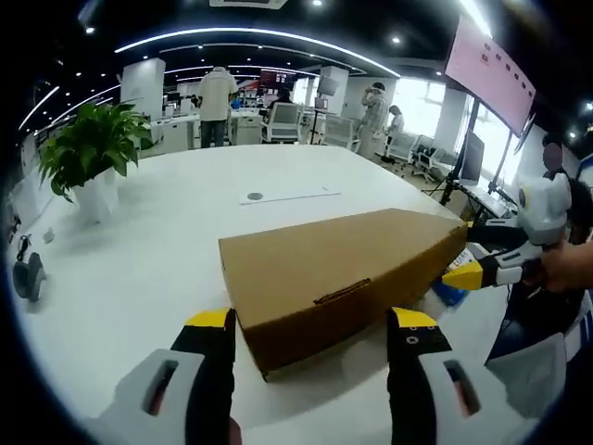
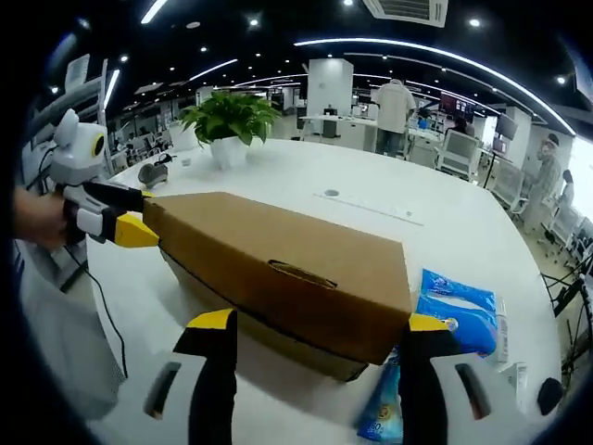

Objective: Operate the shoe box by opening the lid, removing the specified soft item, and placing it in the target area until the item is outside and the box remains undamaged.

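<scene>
A brown cardboard shoe box (image 1: 334,269) lies on the white table (image 1: 139,250), its lid down and a tab slot on the side facing me. My left gripper (image 1: 313,324) is open, its yellow-tipped jaws spread either side of the box's near end. The right gripper's yellow tip (image 1: 463,275) touches the far end, held by a person's hand. In the right gripper view the same box (image 2: 278,255) runs from left to centre. My right gripper (image 2: 320,324) is open around its near end. The left gripper (image 2: 125,229) meets the box's far end.
Blue soft packets (image 2: 454,311) lie on the table beside the box, with another (image 2: 384,408) under its near corner. A potted plant (image 1: 93,153) stands at the table's edge, and a dark object (image 1: 28,273) lies near it. People and office chairs stand beyond the table.
</scene>
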Available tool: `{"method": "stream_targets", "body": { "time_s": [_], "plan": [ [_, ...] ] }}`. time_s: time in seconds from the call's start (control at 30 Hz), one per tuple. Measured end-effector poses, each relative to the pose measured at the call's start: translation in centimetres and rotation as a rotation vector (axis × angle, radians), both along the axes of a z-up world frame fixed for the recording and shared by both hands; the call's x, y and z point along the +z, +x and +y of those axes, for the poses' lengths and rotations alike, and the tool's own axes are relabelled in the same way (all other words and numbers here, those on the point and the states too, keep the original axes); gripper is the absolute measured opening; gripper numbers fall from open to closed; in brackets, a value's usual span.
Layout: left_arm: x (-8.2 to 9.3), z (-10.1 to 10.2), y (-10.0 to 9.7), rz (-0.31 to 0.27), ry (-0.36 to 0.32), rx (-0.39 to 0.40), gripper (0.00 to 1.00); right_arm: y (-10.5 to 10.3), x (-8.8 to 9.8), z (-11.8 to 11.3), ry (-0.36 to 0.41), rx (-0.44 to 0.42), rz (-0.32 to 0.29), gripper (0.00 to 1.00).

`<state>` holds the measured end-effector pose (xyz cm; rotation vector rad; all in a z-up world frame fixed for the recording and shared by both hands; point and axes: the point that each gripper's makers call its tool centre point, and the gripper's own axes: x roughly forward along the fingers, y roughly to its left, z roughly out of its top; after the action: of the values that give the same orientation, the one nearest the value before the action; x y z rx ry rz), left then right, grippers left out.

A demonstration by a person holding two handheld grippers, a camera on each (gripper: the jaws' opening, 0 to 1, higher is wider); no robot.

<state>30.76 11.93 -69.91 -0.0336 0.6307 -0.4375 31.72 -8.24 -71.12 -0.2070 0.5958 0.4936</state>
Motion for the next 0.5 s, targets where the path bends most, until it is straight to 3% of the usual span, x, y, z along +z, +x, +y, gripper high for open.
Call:
{"method": "stream_targets", "body": {
  "time_s": [0.5],
  "plan": [
    [-1.1, -0.1, 0.3, 0.023, 0.009, -0.013, 0.66, 0.0, -1.3, -0.2, 0.022, -0.033, 0.032, 0.68]
  ]
}}
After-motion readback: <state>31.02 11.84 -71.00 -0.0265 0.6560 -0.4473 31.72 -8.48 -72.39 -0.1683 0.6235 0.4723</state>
